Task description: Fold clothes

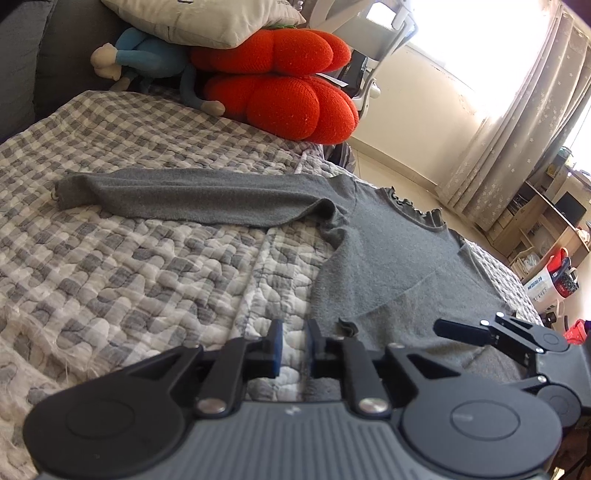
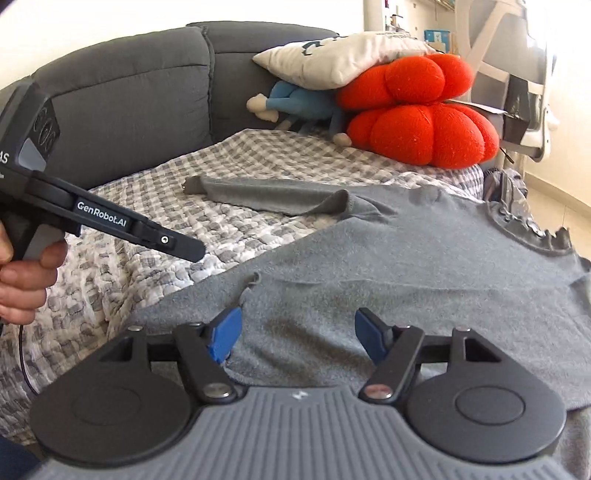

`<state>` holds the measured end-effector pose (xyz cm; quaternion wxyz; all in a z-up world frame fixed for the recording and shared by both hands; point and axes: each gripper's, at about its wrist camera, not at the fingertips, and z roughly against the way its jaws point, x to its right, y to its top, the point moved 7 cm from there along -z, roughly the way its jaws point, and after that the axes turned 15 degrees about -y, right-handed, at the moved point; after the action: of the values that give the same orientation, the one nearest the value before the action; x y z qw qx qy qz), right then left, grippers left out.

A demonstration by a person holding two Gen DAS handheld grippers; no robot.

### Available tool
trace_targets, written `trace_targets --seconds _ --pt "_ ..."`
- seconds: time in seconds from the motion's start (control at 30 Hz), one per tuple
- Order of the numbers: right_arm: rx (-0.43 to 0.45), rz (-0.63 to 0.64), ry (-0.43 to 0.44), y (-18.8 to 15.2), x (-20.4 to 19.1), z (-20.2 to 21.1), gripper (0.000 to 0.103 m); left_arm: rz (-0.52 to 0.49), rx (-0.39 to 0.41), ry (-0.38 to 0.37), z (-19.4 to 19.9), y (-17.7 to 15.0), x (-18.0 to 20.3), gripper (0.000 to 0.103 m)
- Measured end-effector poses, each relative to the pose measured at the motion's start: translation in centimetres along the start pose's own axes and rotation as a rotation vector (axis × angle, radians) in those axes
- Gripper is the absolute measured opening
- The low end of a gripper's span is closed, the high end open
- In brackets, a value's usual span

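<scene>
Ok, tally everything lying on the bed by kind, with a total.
Grey sweater: 1
Red pumpkin cushions: 2
Blue stuffed toy: 1
White pillow: 1
Total: 5

A plain grey sweater point(image 1: 388, 266) lies on a quilt point(image 1: 129, 266) checked in grey and white. Behind it sit two bright orange-red cushions point(image 1: 295, 107) under an off-white pillow point(image 1: 207, 18), beside a blue plush toy point(image 1: 147, 59) with beige hands — both grippers are black with blue pads point(image 2: 225, 336)
</scene>
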<state>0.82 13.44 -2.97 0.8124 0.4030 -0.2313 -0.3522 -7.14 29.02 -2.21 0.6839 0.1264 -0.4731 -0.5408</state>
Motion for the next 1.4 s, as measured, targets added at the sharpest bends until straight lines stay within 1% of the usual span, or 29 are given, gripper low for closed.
trace_targets --seconds 0.03,0.1,0.13,0.2,0.23,0.3,0.33,0.37,0.4,0.43,0.5,0.53,0.6,0.67,0.7,0.87,0.9,0.93,0.97,1.0,1.03,1.07,1.13,1.17,1.2,1.23,1.27,1.33,1.4 --pt "-0.041 -0.017 -0.003 -0.6 0.4 -0.4 0.072 0.006 0.002 0.007 0.1 0.1 -0.4 0.016" --pt "-0.040 -0.010 0.004 -1.8 0.5 -0.6 0.072 0.024 0.011 0.018 0.3 0.4 -1.0 0.017" --pt "-0.027 0.016 -0.009 -2.0 0.3 -0.4 0.072 0.032 0.016 0.022 0.4 0.5 -1.3 0.019" --pt "-0.025 0.000 -0.020 -1.6 0.2 0.2 0.072 0.043 0.025 0.037 0.5 0.7 -1.9 0.026" --pt "-0.014 -0.024 -0.014 -1.4 0.3 0.3 0.072 0.046 0.029 0.045 0.6 0.8 -2.2 0.027" --pt "-0.020 -0.072 0.040 -1.5 0.1 0.3 0.072 0.056 0.037 0.060 0.8 1.0 -2.8 0.029" --pt "-0.040 -0.070 0.059 -1.8 -0.3 0.0 0.074 0.072 0.040 0.071 0.9 1.1 -3.4 0.031" --pt "-0.020 -0.036 0.046 -2.0 -0.8 0.1 0.075 0.098 0.043 0.085 1.0 1.2 -4.1 0.036" --pt "-0.015 -0.007 0.063 -2.0 -1.2 0.4 0.075 0.127 0.050 0.094 1.2 1.4 -5.0 0.042" --pt "-0.011 0.022 0.081 -2.0 -1.7 0.7 0.074 0.161 0.066 0.099 1.5 1.7 -5.8 0.043" --pt "-0.001 -0.027 0.152 -1.7 -1.5 1.6 0.071 0.224 0.110 0.119 2.5 2.5 -7.8 0.044" --pt "0.006 -0.038 0.141 -1.5 -1.1 1.9 0.071 0.249 0.133 0.132 3.0 2.9 -8.7 0.044" --pt "0.041 -0.042 0.051 -1.1 0.3 2.4 0.071 0.281 0.171 0.161 3.8 3.9 -10.4 0.047" --pt "0.057 -0.101 -0.029 -1.0 2.6 2.8 0.073 0.322 0.205 0.191 4.4 5.0 -12.4 0.051" --pt "0.063 -0.147 -0.044 -1.0 3.9 3.2 0.073 0.346 0.221 0.205 4.6 5.6 -13.4 0.053" --pt "0.089 -0.371 -0.121 -2.6 9.5 5.5 0.078 0.430 0.288 0.261 4.1 9.8 -18.9 0.053" --pt "0.081 -0.425 -0.114 -3.3 10.2 5.9 0.079 0.448 0.299 0.265 3.7 10.6 -19.9 0.053" --pt "0.073 -0.479 -0.107 -4.1 11.0 6.3 0.079 0.464 0.301 0.270 3.2 11.3 -20.8 0.053" --pt "0.077 -0.501 -0.111 -4.6 11.4 6.7 0.079 0.475 0.287 0.276 2.4 11.7 -21.5 0.053" --pt "0.081 -0.521 -0.114 -5.1 11.8 7.2 0.079 0.474 0.263 0.292 1.6 12.1 -21.9 0.053" --pt "0.085 -0.540 -0.138 -5.6 12.3 7.7 0.079 0.464 0.233 0.316 0.8 12.3 -22.2 0.053" --pt "0.090 -0.558 -0.163 -6.1 12.8 8.2 0.079 0.441 0.203 0.345 0.0 12.5 -22.4 0.053" --pt "0.087 -0.614 -0.172 -7.1 13.5 8.7 0.079 0.364 0.173 0.409 -0.9 13.2 -22.0 0.053" --pt "0.082 -0.648 -0.173 -7.6 13.9 8.9 0.079 0.337 0.156 0.421 -1.3 13.5 -21.8 0.049" --pt "0.067 -0.671 -0.165 -8.3 14.0 9.0 0.079 0.309 0.138 0.421 -1.9 13.6 -21.5 0.027" --pt "0.053 -0.695 -0.157 -8.9 14.1 9.0 0.079 0.288 0.124 0.422 -2.3 13.7 -21.2 0.012" --pt "0.059 -0.704 -0.153 -9.2 14.2 9.3 0.079 0.274 0.115 0.427 -2.5 13.6 -21.0 0.003" --pt "0.071 -0.720 -0.144 -9.9 14.3 10.0 0.079 0.210 0.113 0.450 -2.5 13.6 -20.1 0.003" --pt "0.084 -0.741 -0.154 -10.1 14.5 10.7 0.079 0.156 0.129 0.452 -2.2 14.0 -18.8 0.003"
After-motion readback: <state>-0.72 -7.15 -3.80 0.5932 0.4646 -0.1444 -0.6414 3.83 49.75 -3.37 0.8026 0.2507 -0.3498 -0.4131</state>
